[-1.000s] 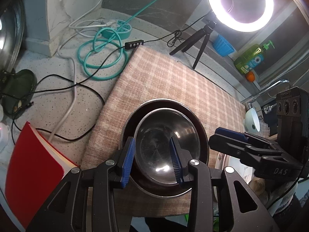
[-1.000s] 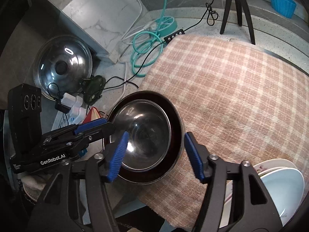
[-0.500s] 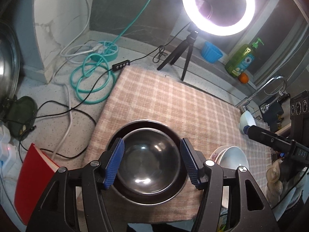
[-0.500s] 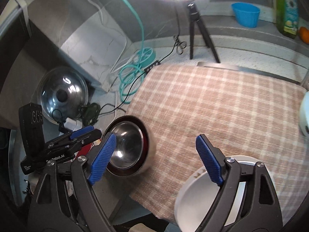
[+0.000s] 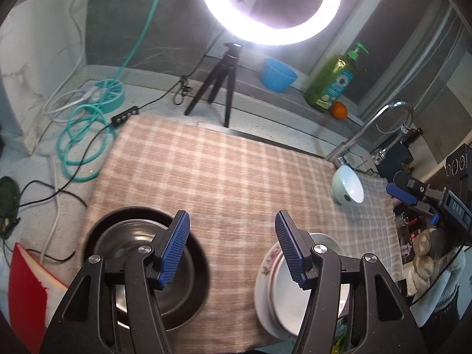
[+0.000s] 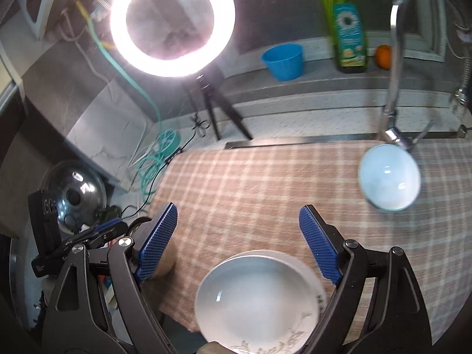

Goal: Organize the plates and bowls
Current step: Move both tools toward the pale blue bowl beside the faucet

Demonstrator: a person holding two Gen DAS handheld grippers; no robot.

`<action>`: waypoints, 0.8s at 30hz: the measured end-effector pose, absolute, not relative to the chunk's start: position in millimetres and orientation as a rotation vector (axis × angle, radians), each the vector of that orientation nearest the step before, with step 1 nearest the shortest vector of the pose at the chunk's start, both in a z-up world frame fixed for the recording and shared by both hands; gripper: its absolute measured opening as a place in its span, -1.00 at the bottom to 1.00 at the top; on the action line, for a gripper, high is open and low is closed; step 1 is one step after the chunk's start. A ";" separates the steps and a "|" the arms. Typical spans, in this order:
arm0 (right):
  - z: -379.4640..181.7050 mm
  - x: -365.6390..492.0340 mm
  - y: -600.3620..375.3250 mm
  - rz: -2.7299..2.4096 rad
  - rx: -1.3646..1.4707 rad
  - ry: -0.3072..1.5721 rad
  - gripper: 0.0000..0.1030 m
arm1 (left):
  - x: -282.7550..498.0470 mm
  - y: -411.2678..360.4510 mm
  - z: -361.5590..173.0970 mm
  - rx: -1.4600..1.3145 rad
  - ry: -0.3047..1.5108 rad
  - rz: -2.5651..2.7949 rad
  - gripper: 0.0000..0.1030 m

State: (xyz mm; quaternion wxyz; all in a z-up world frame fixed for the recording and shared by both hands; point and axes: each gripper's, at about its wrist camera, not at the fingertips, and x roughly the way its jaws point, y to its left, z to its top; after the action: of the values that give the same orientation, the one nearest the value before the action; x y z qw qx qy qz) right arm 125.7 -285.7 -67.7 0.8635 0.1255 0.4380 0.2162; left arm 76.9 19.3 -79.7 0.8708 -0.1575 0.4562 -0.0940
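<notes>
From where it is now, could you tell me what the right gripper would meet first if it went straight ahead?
Probably only the checked cloth: the open right gripper points at bare cloth. The white plates lie below its line, though depth is unclear.

Lit ring light (image 5: 270, 6) on tripod, speckled countertop (image 5: 47, 159), checked cloth (image 5: 224, 177), chrome faucet (image 6: 395, 59), grey wall ledge (image 6: 324, 79)

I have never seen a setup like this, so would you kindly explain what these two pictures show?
There is no robot arm here: a person holds a two-finger tool in each hand, and a fisheye camera on each tool looks along its blue-padded fingers. One picture comes from the left gripper, the other from the right gripper. Both are open and hold nothing. On the checked cloth sit a steel bowl nested in a dark bowl, a stack of white plates, and a pale bowl near the tap. A ring light stands behind.
</notes>
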 end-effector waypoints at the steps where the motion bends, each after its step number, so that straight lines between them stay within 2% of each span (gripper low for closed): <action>1: -66.5 126.5 -296.0 0.434 0.280 0.907 0.69 | 79.0 12.7 -79.5 -0.324 0.955 -0.205 0.16; 11: -66.4 145.6 -391.9 0.231 0.333 0.789 0.69 | 100.6 -47.3 -83.2 -0.276 0.978 -0.279 0.16; 24: -116.9 186.4 -475.0 0.062 0.242 0.873 0.69 | 149.8 -138.2 -100.0 -0.235 1.021 -0.381 0.16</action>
State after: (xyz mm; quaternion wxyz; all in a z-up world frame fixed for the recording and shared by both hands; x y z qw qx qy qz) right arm 186.4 -475.0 -116.9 0.8987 0.1168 0.4217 0.0297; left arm 149.8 -138.2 -100.0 0.8487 -0.1114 0.4845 -0.1806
